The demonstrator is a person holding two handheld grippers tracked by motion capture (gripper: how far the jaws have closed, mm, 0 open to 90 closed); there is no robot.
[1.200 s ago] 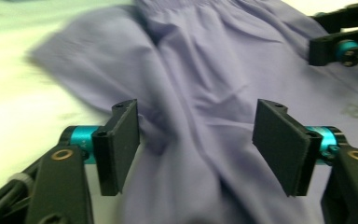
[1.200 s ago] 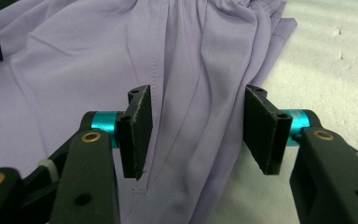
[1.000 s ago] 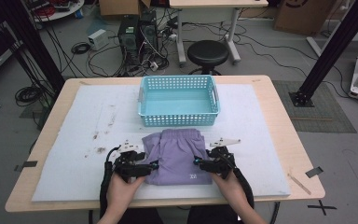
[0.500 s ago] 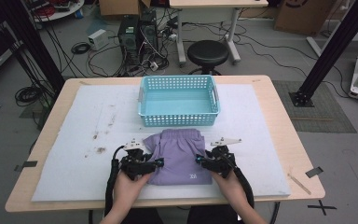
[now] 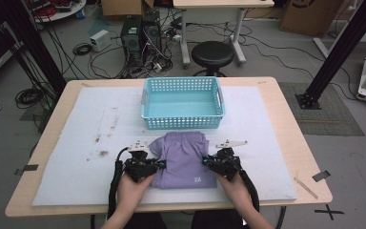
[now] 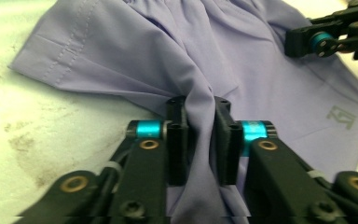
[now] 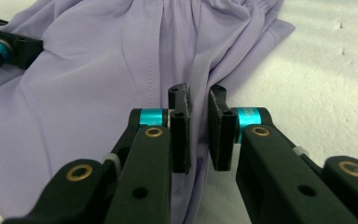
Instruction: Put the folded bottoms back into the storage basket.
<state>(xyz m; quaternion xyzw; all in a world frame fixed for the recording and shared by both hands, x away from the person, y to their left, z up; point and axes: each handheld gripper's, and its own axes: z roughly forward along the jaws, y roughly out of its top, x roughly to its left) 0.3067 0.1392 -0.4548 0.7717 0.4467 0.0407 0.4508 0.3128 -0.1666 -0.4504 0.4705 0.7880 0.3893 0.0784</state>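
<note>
The left gripper point(image 6: 200, 135) has its jaws closed to a narrow gap on a bunched fold of the purple shorts point(image 6: 182, 60), the cloth pinched between the pads and running down between the jaw arms. The right gripper point(image 7: 198, 133) is likewise nearly closed, with a fold of the shorts' edge caught between its jaws; a thin slit remains between the pads.

From the left gripper view, the shorts spread ahead of the jaws, a stitched hem to the upper left, a small pale logo point(image 6: 341, 115) to the right, and the other gripper's tip at the far upper right. That view also shows brown stains point(image 6: 25, 140) on the white foam mat point(image 6: 9, 93) left of the jaws. The right gripper view shows the gathered waistband point(image 7: 223, 9) ahead and clean mat to the right.

In the high view the two grippers sit at opposite side edges of the shorts, a hand point(image 5: 132, 187) behind each, with a light blue perforated basket point(image 5: 183, 102) just beyond the shorts on the wooden table point(image 5: 290, 129).
</note>
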